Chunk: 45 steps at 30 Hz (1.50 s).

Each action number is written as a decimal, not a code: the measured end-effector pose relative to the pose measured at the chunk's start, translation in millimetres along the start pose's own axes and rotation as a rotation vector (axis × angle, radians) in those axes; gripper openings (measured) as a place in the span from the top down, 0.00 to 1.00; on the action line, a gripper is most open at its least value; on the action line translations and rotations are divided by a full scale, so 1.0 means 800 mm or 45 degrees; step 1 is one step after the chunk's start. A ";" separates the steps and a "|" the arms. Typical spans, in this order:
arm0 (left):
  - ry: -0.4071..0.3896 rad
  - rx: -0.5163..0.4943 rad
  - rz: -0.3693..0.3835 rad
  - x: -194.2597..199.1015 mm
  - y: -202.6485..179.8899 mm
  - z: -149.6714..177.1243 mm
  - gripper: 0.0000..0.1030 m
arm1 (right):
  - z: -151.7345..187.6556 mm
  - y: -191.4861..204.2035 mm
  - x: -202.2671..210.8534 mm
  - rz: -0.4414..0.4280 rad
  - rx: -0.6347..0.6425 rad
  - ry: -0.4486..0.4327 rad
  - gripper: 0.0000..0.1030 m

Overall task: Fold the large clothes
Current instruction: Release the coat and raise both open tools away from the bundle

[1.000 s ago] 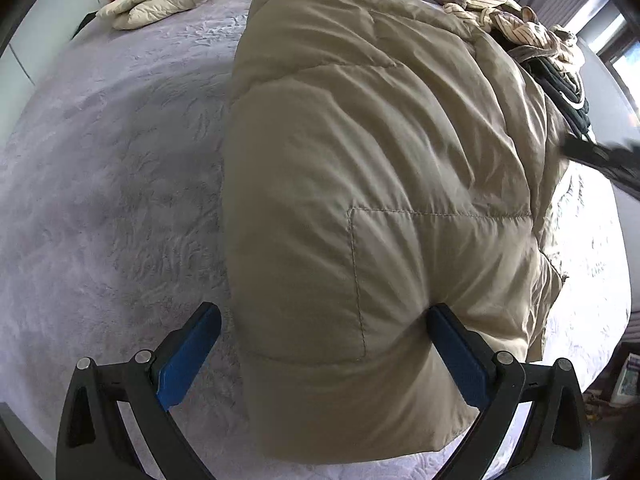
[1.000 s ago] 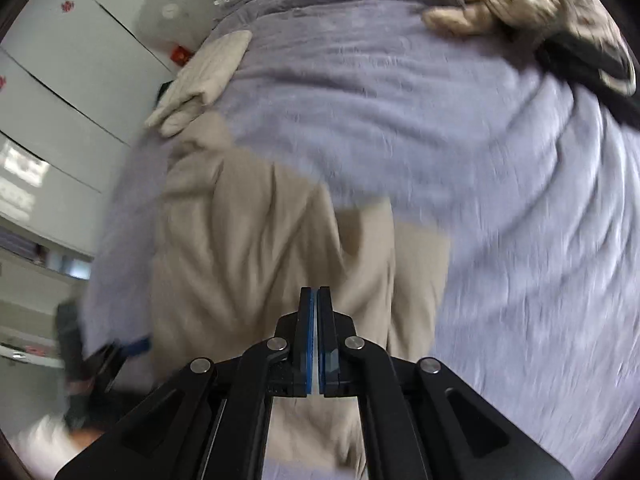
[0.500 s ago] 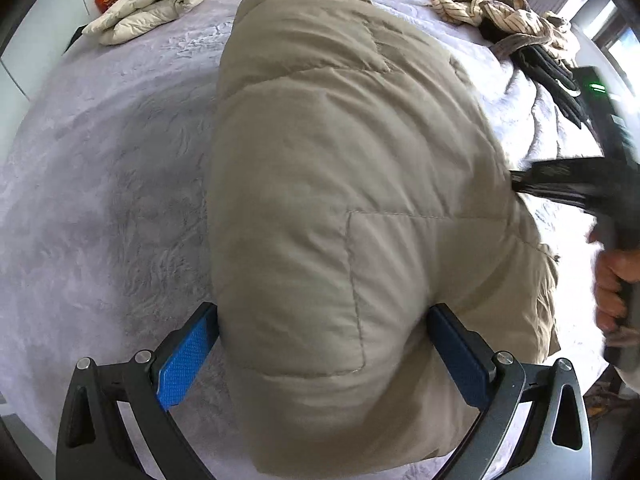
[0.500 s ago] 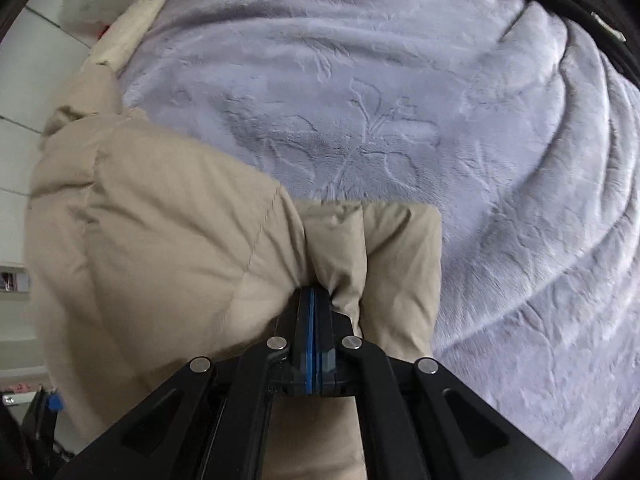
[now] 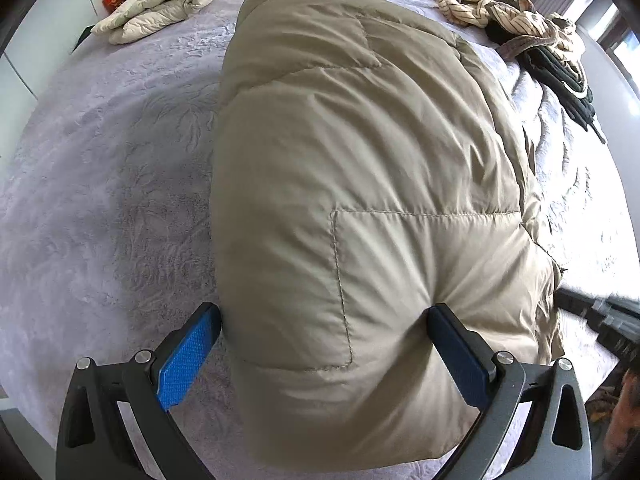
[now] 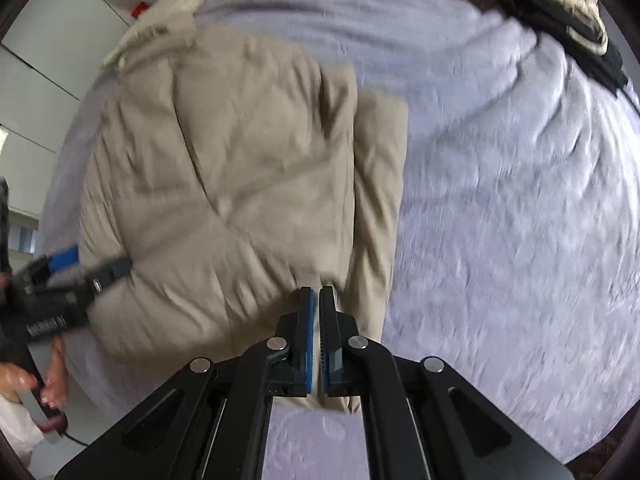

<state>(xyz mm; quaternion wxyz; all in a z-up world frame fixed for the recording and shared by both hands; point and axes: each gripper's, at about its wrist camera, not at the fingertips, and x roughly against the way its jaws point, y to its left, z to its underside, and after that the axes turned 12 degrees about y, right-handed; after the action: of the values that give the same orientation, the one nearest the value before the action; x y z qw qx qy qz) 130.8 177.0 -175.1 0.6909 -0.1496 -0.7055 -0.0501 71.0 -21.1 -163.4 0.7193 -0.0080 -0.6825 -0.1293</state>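
**Ana:** Folding looks partly done, I'd say. The tan puffer jacket point(image 5: 360, 184) lies on the bed point(image 5: 104, 200) as a thick bundle, one side panel already turned over the body, with a narrower strip showing along its right edge in the right wrist view.

**Ben:** And the tongs?

**Ana:** The left tongs point(image 5: 324, 316) are spread wide, straddling the near end of the jacket; one blue pad sits against its left flank and the other presses into a dent in the padding. They aren't clamped. The right tongs point(image 6: 316, 292) are nearly pressed together, only a thin slit between the pads, and they sit above the jacket's near edge. That view is blurred, but I see no cloth between the pads.

**Ben:** What is left?

**Ana:** Probably at least one more fold to shorten the bundle, then squaring it up. Beyond that, a striped garment point(image 5: 492, 12) and a dark garment point(image 5: 568, 80) lie heaped and unfolded at the far right corner. A cream quilted jacket point(image 5: 168, 0) at the far left already looks folded.

**Ben:** Any baskets or bins?

**Ana:** None that I can see; everything rests directly on the bed.
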 end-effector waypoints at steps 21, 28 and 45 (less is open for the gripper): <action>0.018 -0.006 -0.051 0.013 -0.014 0.010 0.00 | 0.018 -0.024 -0.005 -0.083 -0.050 0.084 0.97; 0.008 -0.030 -0.070 0.035 -0.022 0.026 0.00 | 0.031 -0.034 0.032 -0.127 -0.055 0.057 0.97; -0.191 0.098 -0.142 0.156 -0.017 0.068 0.00 | 0.051 -0.015 0.129 -0.114 -0.029 -0.074 0.69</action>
<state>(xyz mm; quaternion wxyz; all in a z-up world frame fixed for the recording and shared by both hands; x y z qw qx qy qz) 74.9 196.8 -52.0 0.6375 -0.0869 -0.7639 -0.0501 32.0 -43.0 -61.0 0.6926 0.0105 -0.7012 -0.1689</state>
